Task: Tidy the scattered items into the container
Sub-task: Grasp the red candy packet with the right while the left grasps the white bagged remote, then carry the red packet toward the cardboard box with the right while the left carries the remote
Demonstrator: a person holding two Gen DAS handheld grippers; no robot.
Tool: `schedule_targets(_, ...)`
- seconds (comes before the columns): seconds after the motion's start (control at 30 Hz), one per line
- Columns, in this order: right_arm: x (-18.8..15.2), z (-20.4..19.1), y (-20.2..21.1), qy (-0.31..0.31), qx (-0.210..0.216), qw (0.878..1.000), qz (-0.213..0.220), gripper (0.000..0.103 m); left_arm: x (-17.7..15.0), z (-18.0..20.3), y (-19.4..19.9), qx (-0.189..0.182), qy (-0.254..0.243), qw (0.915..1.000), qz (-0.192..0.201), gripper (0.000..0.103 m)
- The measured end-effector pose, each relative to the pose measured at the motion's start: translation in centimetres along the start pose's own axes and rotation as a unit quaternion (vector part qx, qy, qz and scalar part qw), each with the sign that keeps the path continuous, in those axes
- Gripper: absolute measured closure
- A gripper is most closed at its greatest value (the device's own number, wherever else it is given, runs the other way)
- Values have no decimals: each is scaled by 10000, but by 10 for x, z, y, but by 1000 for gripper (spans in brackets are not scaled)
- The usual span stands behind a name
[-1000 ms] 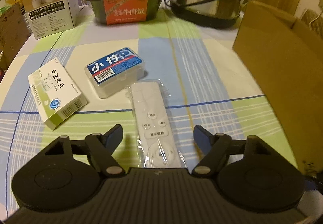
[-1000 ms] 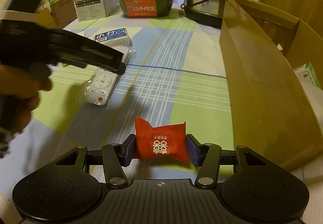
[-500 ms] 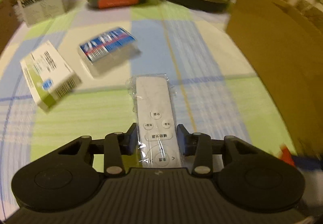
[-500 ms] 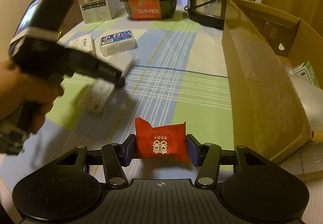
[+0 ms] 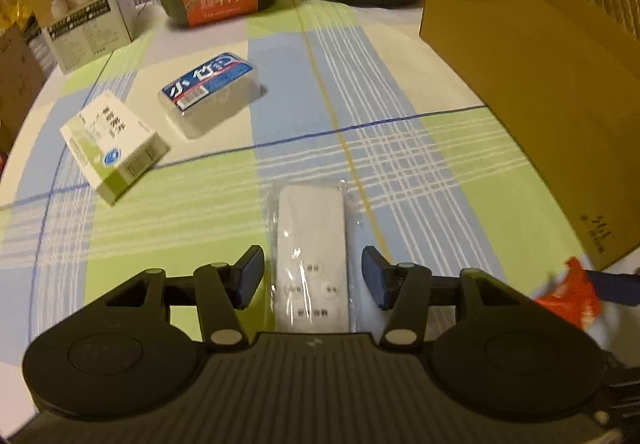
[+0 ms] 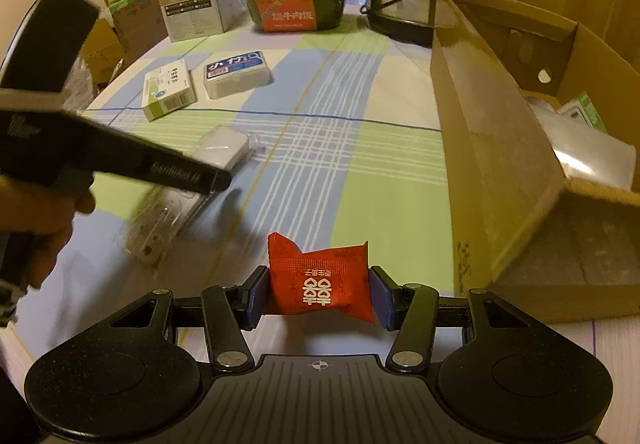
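Remote [image 5: 311, 260] in slippery plastic wrap lies flat on the counter [image 5: 400, 164] between the spread fingers of the left tool [image 5: 312, 278]; rigid, light, best pinched across its long edges. Right tool [image 6: 319, 294] is clamped on a soft red packet [image 6: 320, 280], near the cardboard box [image 6: 500, 164].

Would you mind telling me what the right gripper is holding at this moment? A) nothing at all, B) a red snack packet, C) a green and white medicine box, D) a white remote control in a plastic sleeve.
B: in the right wrist view the right gripper has its pads pressed against both sides of the red snack packet, while the bagged remote control lies on the table between the open fingers of the left gripper.
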State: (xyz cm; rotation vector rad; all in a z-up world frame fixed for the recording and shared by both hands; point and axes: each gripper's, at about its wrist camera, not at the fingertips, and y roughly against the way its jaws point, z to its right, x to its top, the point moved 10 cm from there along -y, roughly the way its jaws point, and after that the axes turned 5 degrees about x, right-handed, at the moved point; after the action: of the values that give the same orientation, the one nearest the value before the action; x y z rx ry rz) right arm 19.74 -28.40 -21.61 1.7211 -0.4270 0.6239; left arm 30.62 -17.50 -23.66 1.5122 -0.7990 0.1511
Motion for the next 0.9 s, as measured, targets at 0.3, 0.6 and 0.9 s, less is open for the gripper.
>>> schedule_targets(0.3,-1,10,4,-77,-27,10000,10,48,-13,0,0,-166,-49,9996,-221,70)
schedule_targets(0.6,12,-3,29,-21,2,9997,238,48,-10,-5,50,-377,92,9992,-16,70)
schedule_targets(0.9,26,-9,81,6,-96,9976,688,48,-7,10,114,-509,162,9984,209,70)
